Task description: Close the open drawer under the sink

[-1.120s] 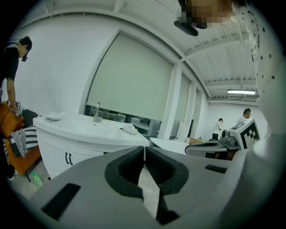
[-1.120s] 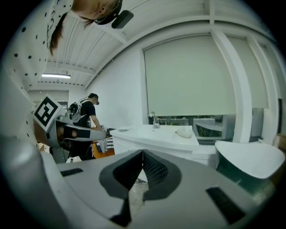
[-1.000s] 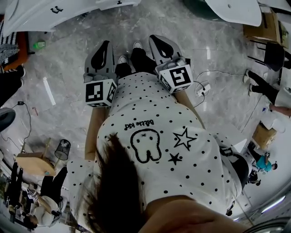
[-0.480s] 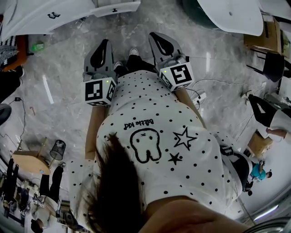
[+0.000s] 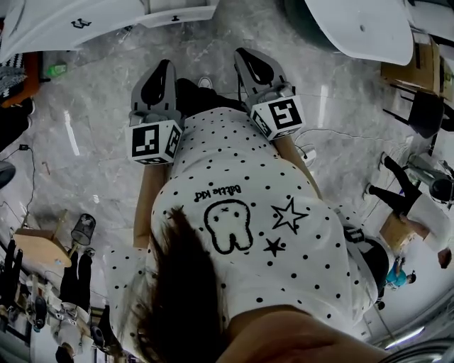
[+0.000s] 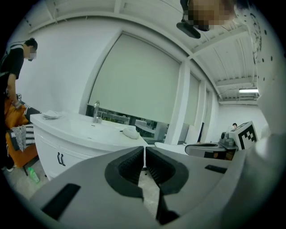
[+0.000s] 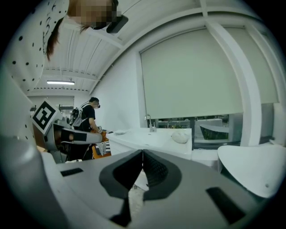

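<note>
A white sink cabinet (image 5: 64,25) runs along the top left of the head view, and its open drawer (image 5: 181,11) juts out toward me. Both grippers are held side by side in front of my dotted shirt and point at the cabinet, well short of it. The left gripper (image 5: 165,66) is shut and holds nothing, and so is the right gripper (image 5: 245,55). In the left gripper view the cabinet (image 6: 85,136) stands ahead with a tap (image 6: 96,112) and black door handles (image 6: 60,158), beyond the shut left gripper (image 6: 145,148). In the right gripper view the right gripper (image 7: 142,152) also points at the cabinet (image 7: 152,139).
A large white rounded tub (image 5: 362,25) stands at the upper right, also seen in the right gripper view as the tub (image 7: 254,170). Other people stand at the left (image 6: 13,76) and the right (image 5: 411,205). A wire basket (image 5: 83,230) and a green item (image 5: 57,69) lie on the marble floor.
I have stepped forward toward the cabinet: the floor has slid down the picture and my shoes have nearly gone from sight behind the grippers. Both grippers stay shut.
</note>
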`<state>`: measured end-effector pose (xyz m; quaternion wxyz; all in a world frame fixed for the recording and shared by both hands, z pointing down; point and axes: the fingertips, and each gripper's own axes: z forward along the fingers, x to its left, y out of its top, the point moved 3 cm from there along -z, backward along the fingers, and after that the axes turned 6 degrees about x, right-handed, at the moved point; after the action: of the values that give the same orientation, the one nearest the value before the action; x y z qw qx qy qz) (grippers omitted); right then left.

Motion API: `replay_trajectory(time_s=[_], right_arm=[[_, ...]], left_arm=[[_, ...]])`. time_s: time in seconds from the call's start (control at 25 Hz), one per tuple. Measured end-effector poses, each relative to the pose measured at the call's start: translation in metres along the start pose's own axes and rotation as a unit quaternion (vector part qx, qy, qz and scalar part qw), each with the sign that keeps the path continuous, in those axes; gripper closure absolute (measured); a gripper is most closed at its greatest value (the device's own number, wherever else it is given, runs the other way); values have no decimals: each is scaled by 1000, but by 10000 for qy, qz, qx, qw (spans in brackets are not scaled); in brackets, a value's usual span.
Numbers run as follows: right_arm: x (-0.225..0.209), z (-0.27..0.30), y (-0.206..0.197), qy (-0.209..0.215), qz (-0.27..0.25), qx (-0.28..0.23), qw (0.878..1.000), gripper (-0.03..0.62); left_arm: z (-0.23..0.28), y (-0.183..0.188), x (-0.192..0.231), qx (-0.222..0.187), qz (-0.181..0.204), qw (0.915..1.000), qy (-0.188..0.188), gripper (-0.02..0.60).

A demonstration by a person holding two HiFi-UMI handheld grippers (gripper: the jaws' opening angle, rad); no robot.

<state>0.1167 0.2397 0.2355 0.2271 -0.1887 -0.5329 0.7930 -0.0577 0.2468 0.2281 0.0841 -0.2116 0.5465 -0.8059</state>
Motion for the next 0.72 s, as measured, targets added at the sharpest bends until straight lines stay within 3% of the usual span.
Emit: replay_trajectory(time_s=[0.36, 0.72], right_arm=[[-16, 27, 2, 25, 62, 138, 9999, 580], [-39, 62, 17, -263, 262, 218, 9991, 580]], left_arm=[[30, 5, 10, 185, -75, 9997, -106, 563], [71, 27, 37, 302, -101, 9991, -282, 563]])
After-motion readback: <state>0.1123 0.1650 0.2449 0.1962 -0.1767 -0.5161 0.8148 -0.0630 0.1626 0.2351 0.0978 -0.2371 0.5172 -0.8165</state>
